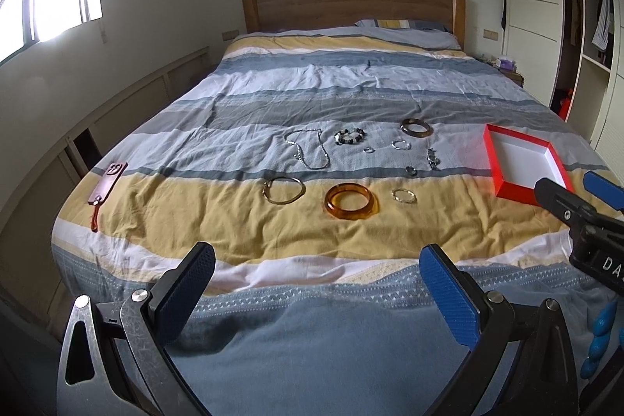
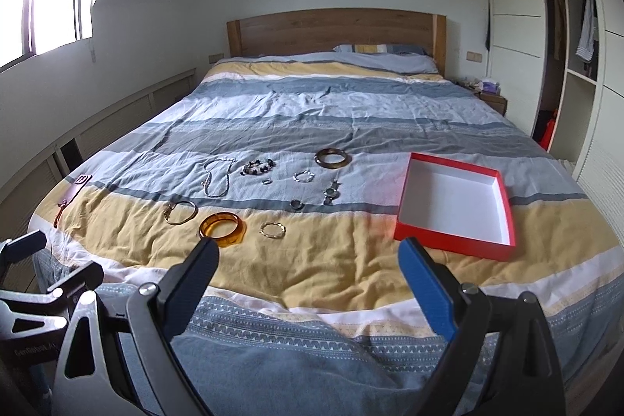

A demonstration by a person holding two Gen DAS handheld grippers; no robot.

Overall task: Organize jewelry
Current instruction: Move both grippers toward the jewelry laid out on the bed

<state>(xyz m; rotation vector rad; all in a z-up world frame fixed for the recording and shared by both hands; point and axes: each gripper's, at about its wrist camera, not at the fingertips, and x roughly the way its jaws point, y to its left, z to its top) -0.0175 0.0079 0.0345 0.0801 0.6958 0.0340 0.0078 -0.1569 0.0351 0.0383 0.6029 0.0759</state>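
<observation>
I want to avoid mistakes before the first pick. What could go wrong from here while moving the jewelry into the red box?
1. The chain necklace lies loose on the soft duvet; a gripper may pinch fabric with it, or the chain may slip out.
2. The small rings are thin and may be hard to grasp.
3. The red box rests on wrinkled bedding, so a push on its rim could probably tip or shift it.

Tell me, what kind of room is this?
A bedroom, most likely: a made bed with a wooden headboard, a pillow, and an open wardrobe with clothes hanging inside.
</observation>
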